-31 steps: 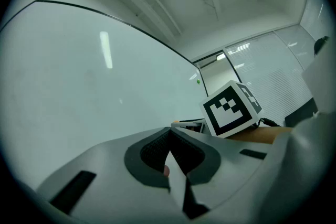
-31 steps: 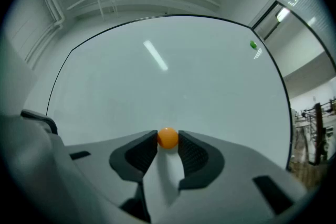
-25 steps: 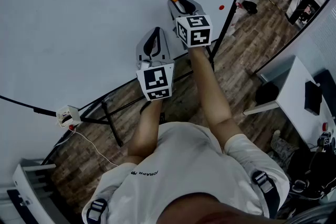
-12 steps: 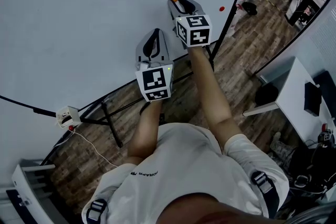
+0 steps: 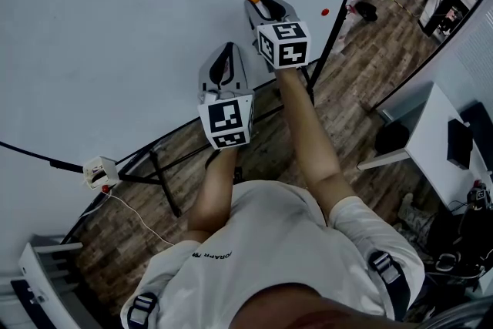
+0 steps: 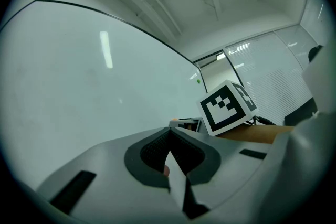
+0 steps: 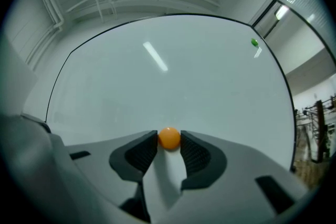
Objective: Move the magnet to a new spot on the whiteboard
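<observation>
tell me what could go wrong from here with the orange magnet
The right tool grips the orange magnet only at the very tips of its pads. The magnet is round and smooth, so it could pop out during the move across the whiteboard. If it slips, it would likely drop to the wood floor below and roll away.
</observation>
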Action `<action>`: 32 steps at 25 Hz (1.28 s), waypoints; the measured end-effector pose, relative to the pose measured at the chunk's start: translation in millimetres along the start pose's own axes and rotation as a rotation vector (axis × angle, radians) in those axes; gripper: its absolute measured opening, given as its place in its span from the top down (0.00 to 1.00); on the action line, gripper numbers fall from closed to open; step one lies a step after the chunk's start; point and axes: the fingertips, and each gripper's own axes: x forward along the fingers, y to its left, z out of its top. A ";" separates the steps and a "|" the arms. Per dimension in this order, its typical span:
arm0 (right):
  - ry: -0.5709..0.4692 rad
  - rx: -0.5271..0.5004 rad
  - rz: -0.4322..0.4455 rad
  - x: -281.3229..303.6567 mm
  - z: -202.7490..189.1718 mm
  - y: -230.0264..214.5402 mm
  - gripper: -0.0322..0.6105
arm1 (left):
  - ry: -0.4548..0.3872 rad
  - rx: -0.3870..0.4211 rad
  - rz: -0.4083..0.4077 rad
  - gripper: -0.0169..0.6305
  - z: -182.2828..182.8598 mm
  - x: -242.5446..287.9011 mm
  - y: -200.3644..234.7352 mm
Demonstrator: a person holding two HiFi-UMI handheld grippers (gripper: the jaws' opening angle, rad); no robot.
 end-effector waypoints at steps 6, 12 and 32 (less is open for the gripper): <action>0.000 0.005 0.005 -2.3 -1.9 0.3 0.72 | 0.015 -0.032 -0.013 0.97 -6.4 2.4 -3.0; 0.000 -0.002 -0.003 -7.6 -1.2 1.3 0.73 | 0.008 -0.028 -0.018 0.97 -4.3 0.4 -5.9; -0.066 0.068 0.042 -53.7 8.3 14.7 0.90 | 0.004 -0.028 -0.053 0.97 1.6 -8.2 -16.9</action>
